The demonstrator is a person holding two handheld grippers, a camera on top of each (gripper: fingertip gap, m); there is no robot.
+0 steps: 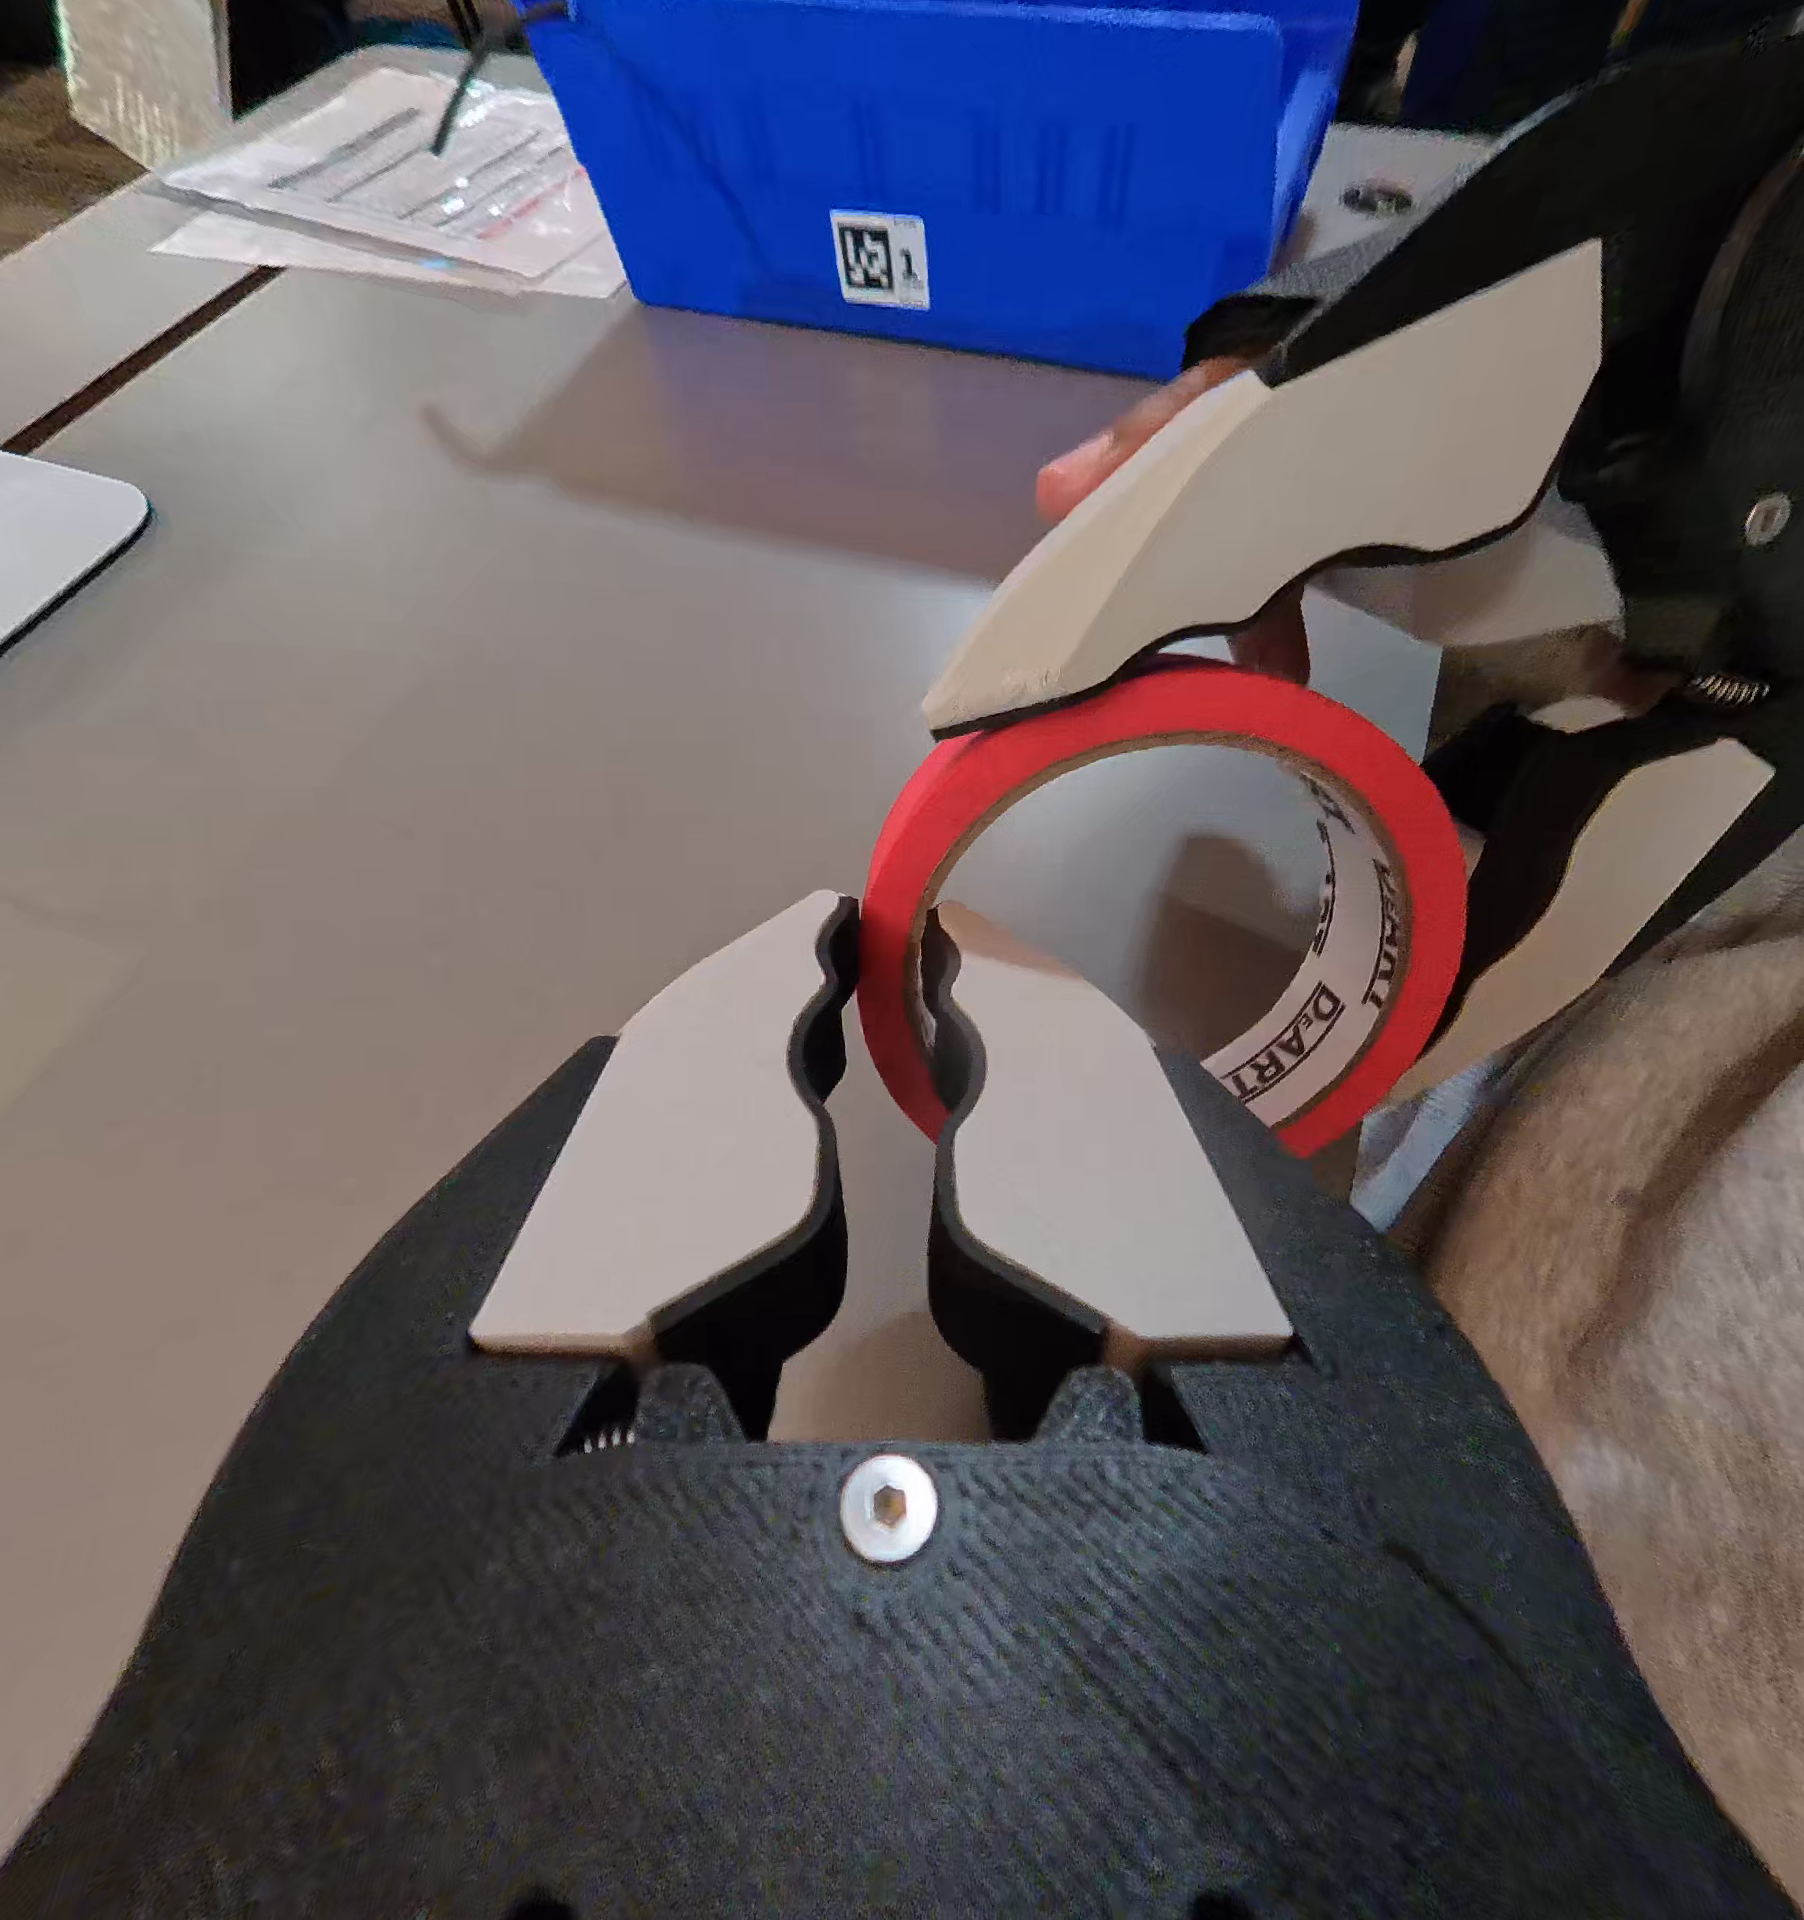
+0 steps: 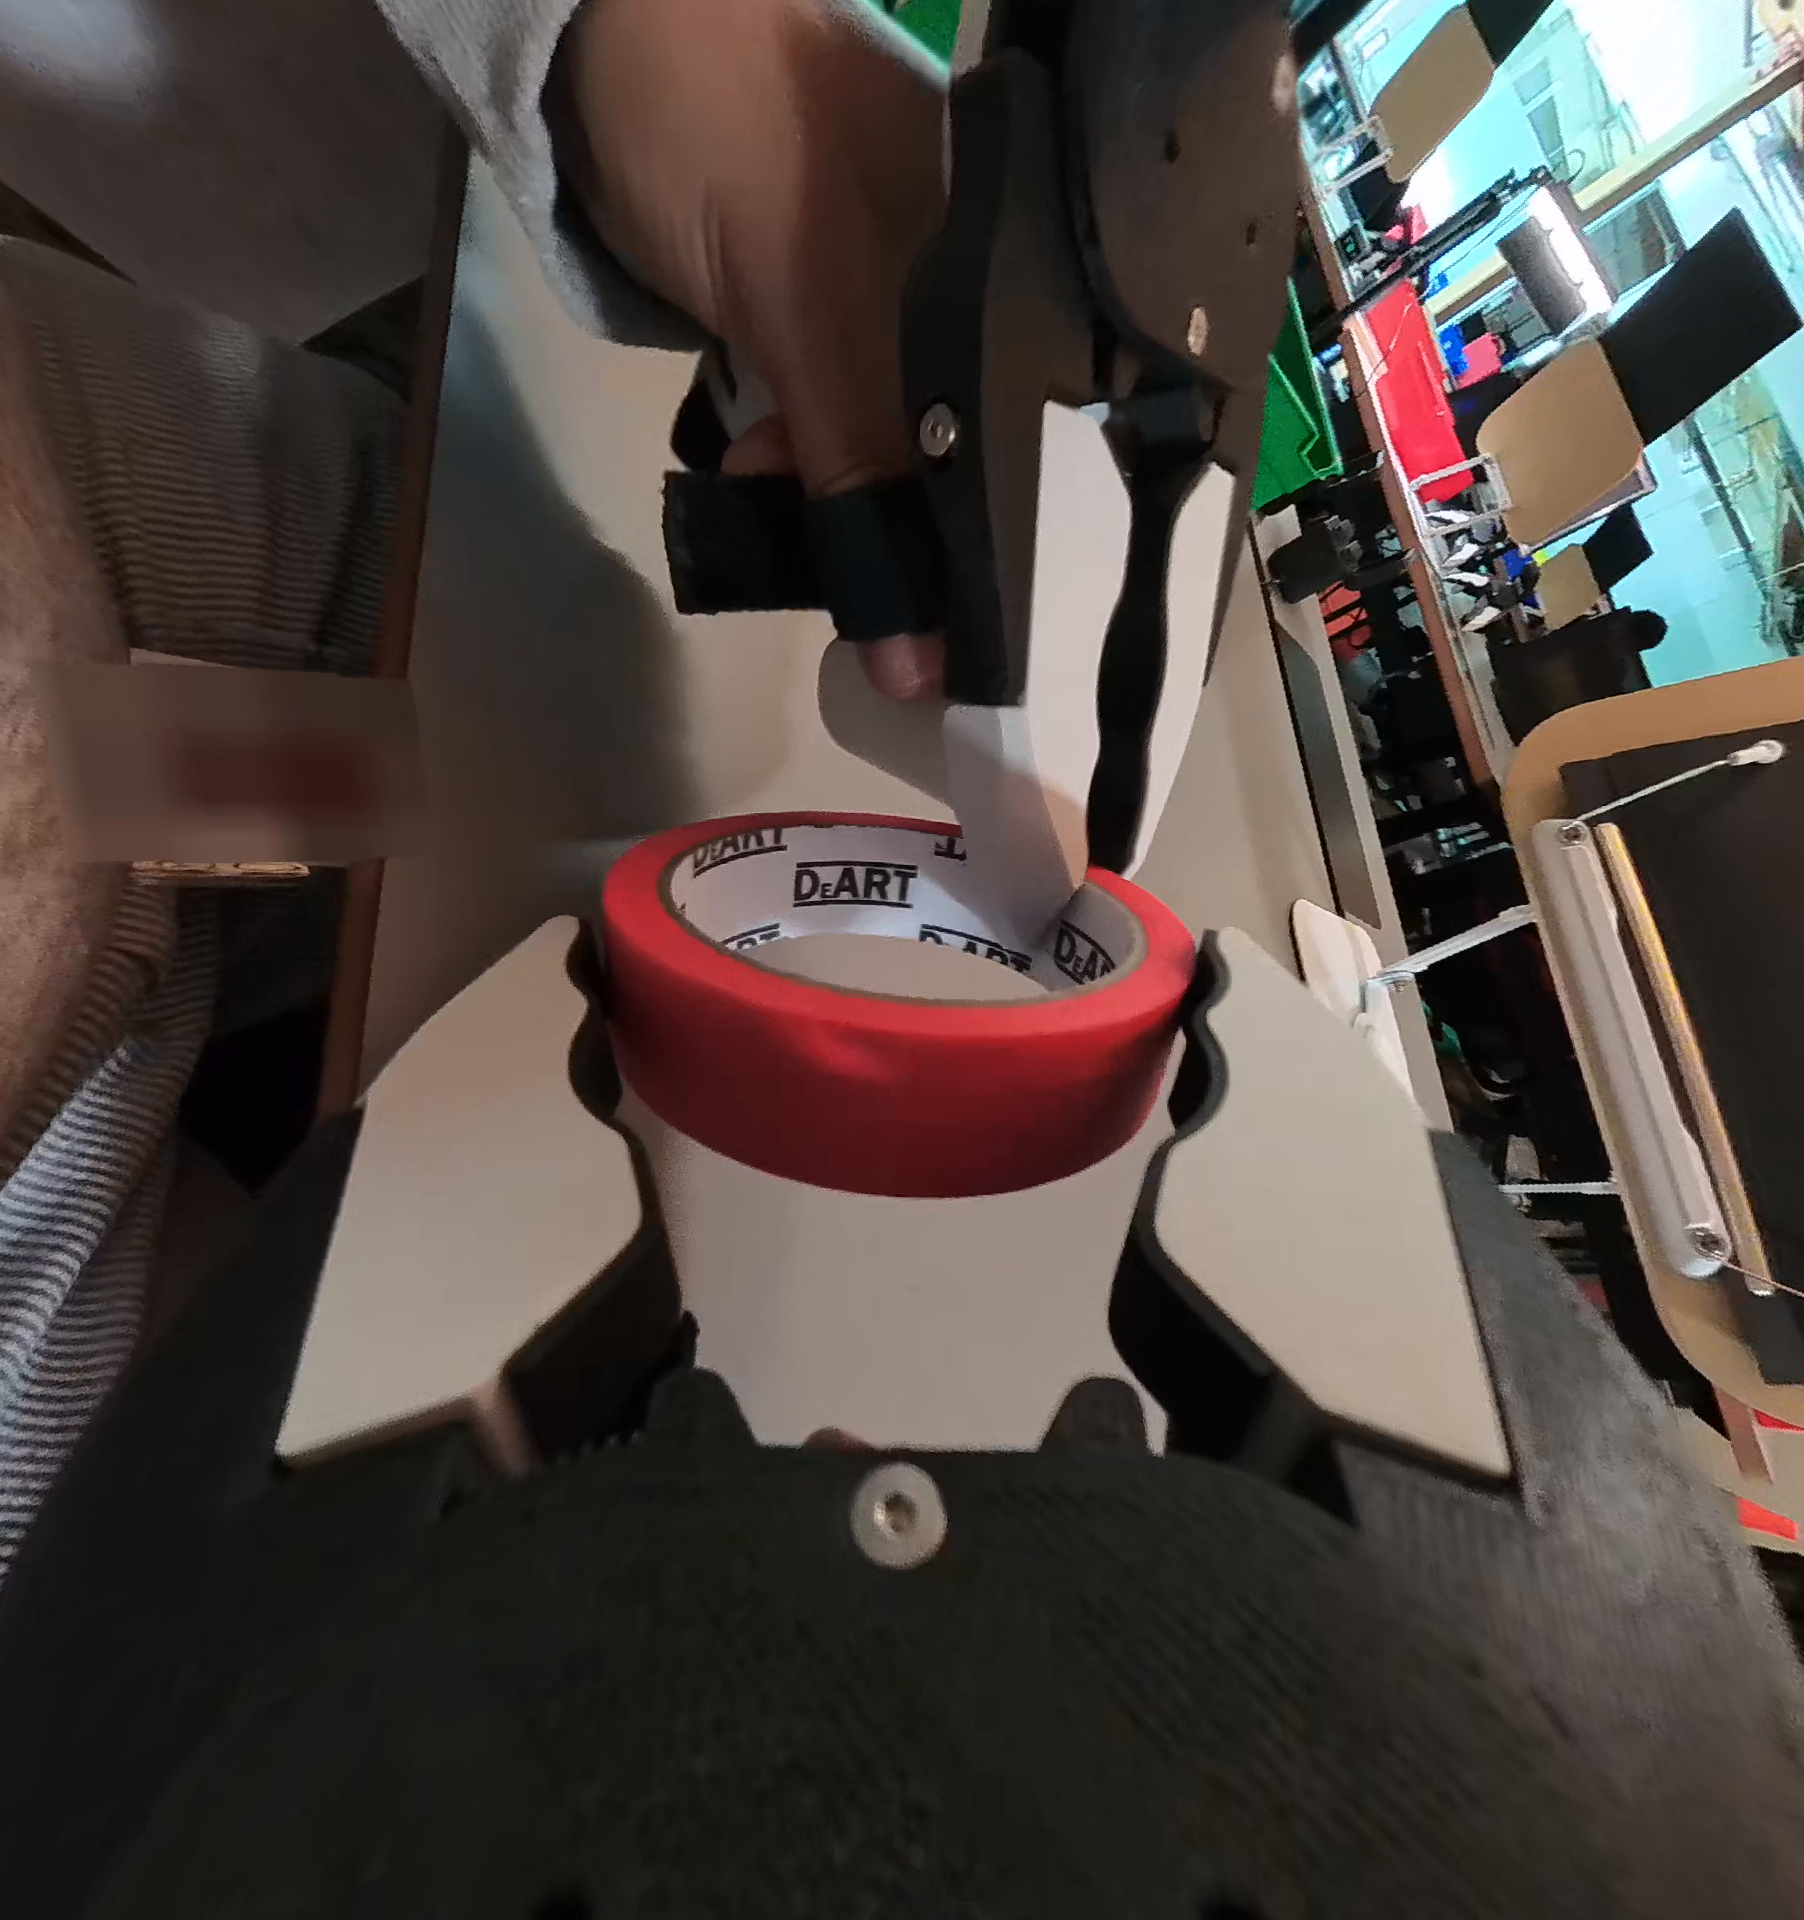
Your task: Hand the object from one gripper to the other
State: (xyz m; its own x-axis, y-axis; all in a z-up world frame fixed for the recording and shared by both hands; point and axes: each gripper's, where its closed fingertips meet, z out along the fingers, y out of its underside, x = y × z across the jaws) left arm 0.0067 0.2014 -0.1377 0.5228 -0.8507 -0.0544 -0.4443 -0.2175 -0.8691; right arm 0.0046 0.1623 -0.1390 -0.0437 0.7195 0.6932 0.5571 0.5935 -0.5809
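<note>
A red tape roll (image 1: pixel 1189 707) with a white printed core is held in the air above the grey table (image 1: pixel 410 779). My left gripper (image 1: pixel 893 935) is shut on the roll's wall, with one finger outside and one inside the ring. My right gripper (image 1: pixel 1158 935) comes in from the upper right. In the right wrist view, my right gripper (image 2: pixel 898 977) spans the roll (image 2: pixel 877 1101) across its outer diameter, with both fingers touching its sides. The left gripper (image 2: pixel 1080 878) reaches down from above and pinches the far wall.
A blue bin (image 1: pixel 929 156) with a square marker stands at the back of the table, with papers (image 1: pixel 410 177) to its left. A white flat pad (image 1: pixel 25 551) lies at the left edge. A person's grey sweater (image 1: pixel 1656 1403) fills the right side. Chairs (image 2: pixel 1656 1039) stand beyond the table. About 4 cm separates my left fingertips from my right.
</note>
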